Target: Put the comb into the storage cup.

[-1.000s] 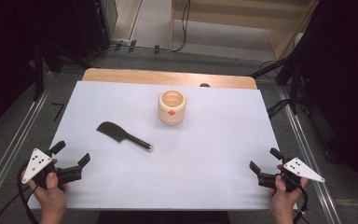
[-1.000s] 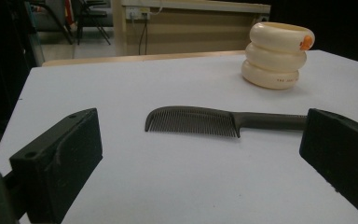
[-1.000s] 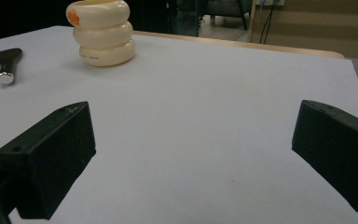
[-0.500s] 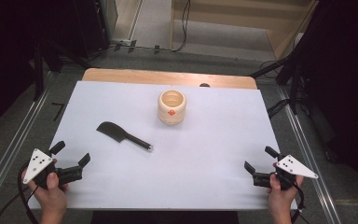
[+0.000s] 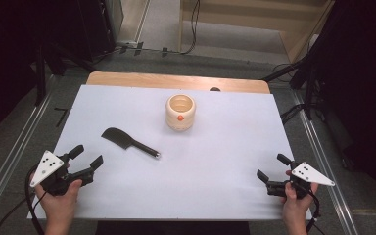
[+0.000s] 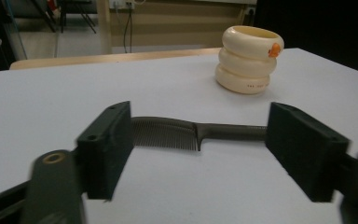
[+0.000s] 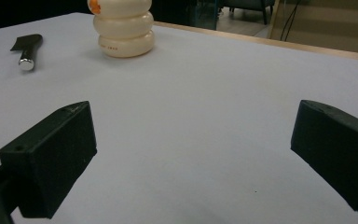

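The comb (image 6: 182,132) looks like dark matt plastic with fine close-set teeth, its handle ending in a shiny metal-looking cap. The ringed holder (image 6: 248,58) is smooth, cream-coloured and faintly glossy, plastic or glazed ceramic, hard to say which. A matt white sheet covers the tabletop (image 5: 215,161); bare pale wood shows along its 12 o'clock edge. Both grippers' jaws are dull black plastic.

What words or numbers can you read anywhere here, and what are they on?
Cup: a short line of small dark print on its lowest ring, too small and blurred to read.
Orange mark on the cup: a shape, no lettering.
Comb: no text to be seen.
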Motion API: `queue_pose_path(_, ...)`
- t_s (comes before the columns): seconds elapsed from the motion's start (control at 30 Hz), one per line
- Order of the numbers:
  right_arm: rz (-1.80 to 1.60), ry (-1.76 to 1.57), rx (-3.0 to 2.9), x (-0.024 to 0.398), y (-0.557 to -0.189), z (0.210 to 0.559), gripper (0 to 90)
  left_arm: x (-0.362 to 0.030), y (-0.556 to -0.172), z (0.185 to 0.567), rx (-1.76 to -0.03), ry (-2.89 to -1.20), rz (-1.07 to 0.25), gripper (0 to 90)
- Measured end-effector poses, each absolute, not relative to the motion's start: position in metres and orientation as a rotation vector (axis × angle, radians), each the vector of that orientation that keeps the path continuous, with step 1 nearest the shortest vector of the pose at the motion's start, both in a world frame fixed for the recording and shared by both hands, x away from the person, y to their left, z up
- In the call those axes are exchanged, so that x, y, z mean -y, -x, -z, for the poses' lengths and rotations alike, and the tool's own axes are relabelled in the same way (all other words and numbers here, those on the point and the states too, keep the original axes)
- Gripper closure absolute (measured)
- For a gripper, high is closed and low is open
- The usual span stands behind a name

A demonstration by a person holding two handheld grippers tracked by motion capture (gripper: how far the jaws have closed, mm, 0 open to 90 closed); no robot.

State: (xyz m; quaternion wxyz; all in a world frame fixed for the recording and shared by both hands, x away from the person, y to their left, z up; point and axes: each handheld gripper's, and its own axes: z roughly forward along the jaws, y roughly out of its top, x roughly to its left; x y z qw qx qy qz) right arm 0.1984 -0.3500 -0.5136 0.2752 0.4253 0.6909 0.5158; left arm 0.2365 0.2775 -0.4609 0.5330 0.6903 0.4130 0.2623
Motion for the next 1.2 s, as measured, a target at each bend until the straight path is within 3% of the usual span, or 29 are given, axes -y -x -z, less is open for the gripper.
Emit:
queue_pose_path(0.03, -1.386, -1.143, -1.857, 0.350, -0.198, 0.514, 0.0, -0.275, -0.237, 0.461, -0.992, -1.658, -0.625, 31.6)
queue_pose_path(0.1, -1.399, -1.132, -1.860, 0.350, -0.198, 0.514, 0.0, -0.271, -0.238, 0.460, -0.981, -1.666, -0.600, 56.1)
queue_pose_path(0.17, -1.407, -1.137, -1.861, 0.350, -0.199, 0.515, 0.0, -0.261, -0.244, 0.459, -0.965, -1.725, -0.553, 71.2)
queue_pose_path(0.23, -1.412, -1.128, -1.868, 0.349, -0.199, 0.516, 0.0, -0.257, -0.246, 0.459, -0.967, -1.743, -0.551, 83.1)
queue_pose_path(0.27, -1.412, -1.128, -1.868, 0.349, -0.199, 0.516, 0.0, -0.254, -0.248, 0.458, -0.959, -1.754, -0.535, 83.1)
queue_pose_path(0.3, -1.411, -1.125, -1.873, 0.349, -0.199, 0.516, 0.0, -0.246, -0.253, 0.457, -0.958, -1.761, -0.500, 89.4)
queue_pose_path(0.67, -1.426, -1.118, -1.886, 0.349, -0.200, 0.518, 0.0, -0.187, -0.282, 0.458, -0.877, -1.860, -0.435, 90.0)
queue_pose_path(1.2, -1.421, -1.109, -1.898, 0.348, -0.201, 0.518, 0.0, -0.121, -0.323, 0.474, -0.915, -2.010, -0.318, 90.0)
